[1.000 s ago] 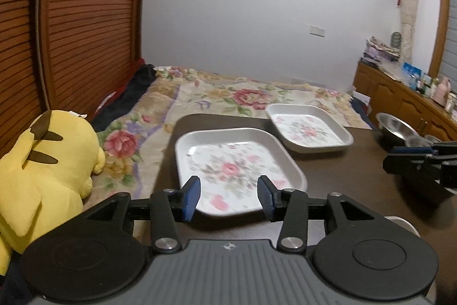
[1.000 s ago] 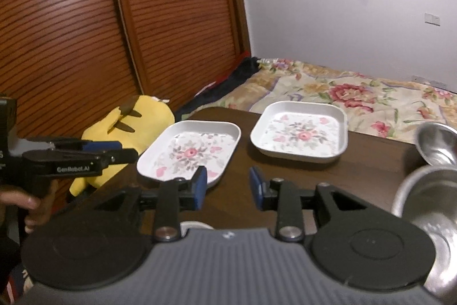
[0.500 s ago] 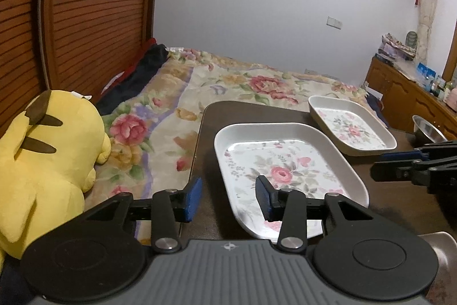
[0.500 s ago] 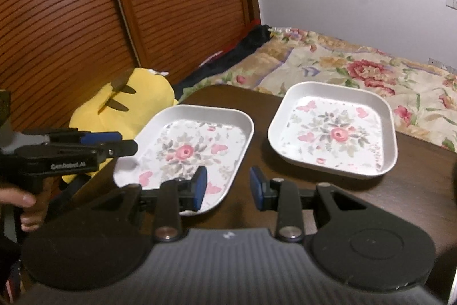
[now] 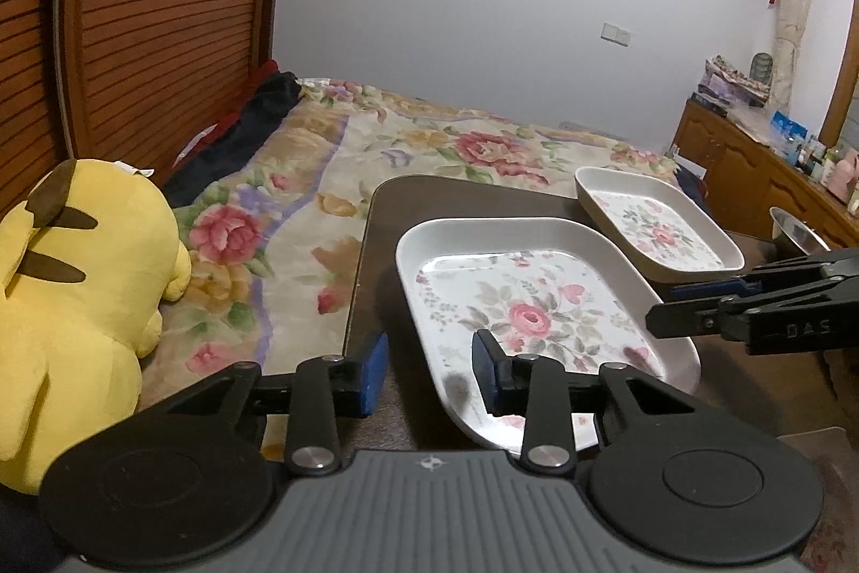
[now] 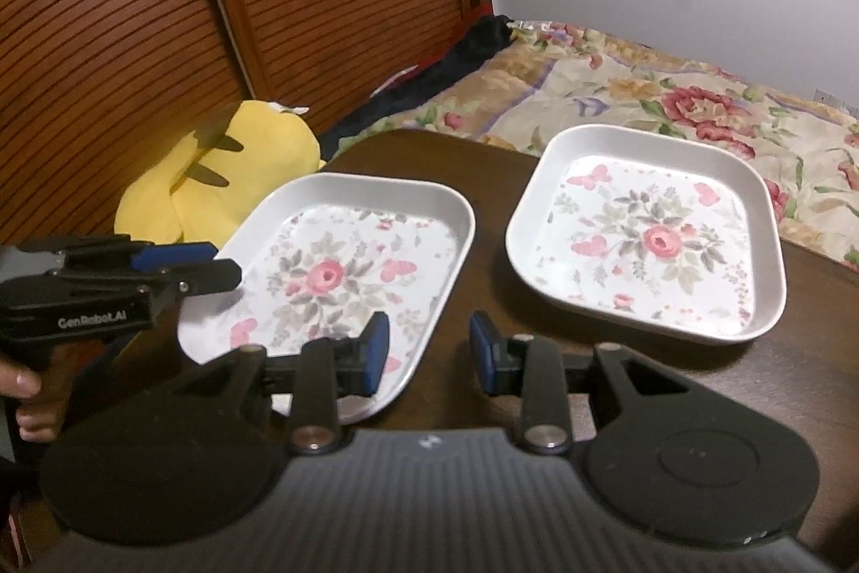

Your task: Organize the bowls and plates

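Both grippers have pushed in closer to the plates. Left gripper (image 5: 427, 371), jaws spread and empty, straddles the left rim of the near floral plate (image 5: 529, 304) on the tabletop (image 6: 488, 175). Right gripper (image 6: 427, 350), jaws also spread, hovers between it and the square plate (image 6: 652, 240). Looks stiff, glossy, breakable: pinch the raised rim.

I see two plates side by side on the counter (image 6: 483, 165), apart from each other: the left plate (image 6: 343, 272) near the counter's left edge, the right plate (image 6: 649, 234) farther back. Behind the counter lies the bed (image 6: 671, 95). Left of the counter, on the bed, sits a plush toy (image 5: 80, 315). A bowl (image 5: 794, 232) stands at the far right, beyond the right plate.
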A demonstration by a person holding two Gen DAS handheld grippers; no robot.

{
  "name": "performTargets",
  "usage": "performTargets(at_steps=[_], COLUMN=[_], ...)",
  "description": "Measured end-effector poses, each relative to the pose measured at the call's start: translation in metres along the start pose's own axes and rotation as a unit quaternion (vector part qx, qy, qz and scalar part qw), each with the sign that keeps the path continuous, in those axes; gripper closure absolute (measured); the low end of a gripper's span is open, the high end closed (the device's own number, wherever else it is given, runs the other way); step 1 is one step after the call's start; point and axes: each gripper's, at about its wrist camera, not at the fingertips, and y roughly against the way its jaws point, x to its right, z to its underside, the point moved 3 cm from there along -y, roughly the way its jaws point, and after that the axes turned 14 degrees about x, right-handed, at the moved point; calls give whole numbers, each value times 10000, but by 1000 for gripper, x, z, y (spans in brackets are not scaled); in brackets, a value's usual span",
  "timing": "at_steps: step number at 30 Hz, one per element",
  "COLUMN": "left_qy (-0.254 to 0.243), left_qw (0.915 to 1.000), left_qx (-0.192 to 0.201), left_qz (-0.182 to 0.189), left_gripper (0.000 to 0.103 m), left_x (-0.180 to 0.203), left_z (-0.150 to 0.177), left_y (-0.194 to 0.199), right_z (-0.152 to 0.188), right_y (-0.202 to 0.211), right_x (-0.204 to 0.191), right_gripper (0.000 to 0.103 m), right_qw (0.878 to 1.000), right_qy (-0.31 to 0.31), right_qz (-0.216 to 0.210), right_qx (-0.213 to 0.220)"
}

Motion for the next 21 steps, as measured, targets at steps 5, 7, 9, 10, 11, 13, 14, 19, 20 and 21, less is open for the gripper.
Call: performTargets(at_steps=[5, 7, 9, 10, 11, 13, 14, 19, 20, 21], left_qy=[16, 10, 23, 30, 42, 45, 39, 25, 10, -1], left_qw=[9999, 9999, 9999, 9999, 9999, 9999, 9999, 9999, 10000, 10000], left_qx=[-69, -81, -89, -94, -99, -104, -104, -108, -92, -83], left_qz=[79, 84, 81, 81, 85, 72, 66, 35, 27, 23], left_gripper=[80, 83, 84, 85, 85, 86, 86, 87, 87, 87], left_x=[2, 3, 3, 3, 3, 2, 2, 4, 5, 5], left_z=[3, 5, 5, 6, 6, 6, 6, 7, 7, 6], left_y=[-2, -3, -3, -3, -3, -3, -3, -2, -1, 0], right_z=[3, 4, 4, 4, 4, 5, 5, 5, 5, 4], right_y=[-5, -7, -7, -7, -8, -7, -7, -4, -3, -1], right_x=[-1, -2, -3, -3, -4, -5, -5, -3, -3, -4], right_gripper=[73, 77, 80, 85, 85, 86, 87, 88, 88, 88], right_qw=[9999, 9998, 9997, 9996, 9995, 9994, 9994, 9995, 9995, 9996], right_qy=[14, 12, 74, 105, 90, 104, 133, 33, 28, 17], right_qz=[-78, -129, -149, -172, -219, -232, -225, -241, -246, -247], right_qx=[-96, -150, -170, -197, -226, -217, -210, -197, -179, -159])
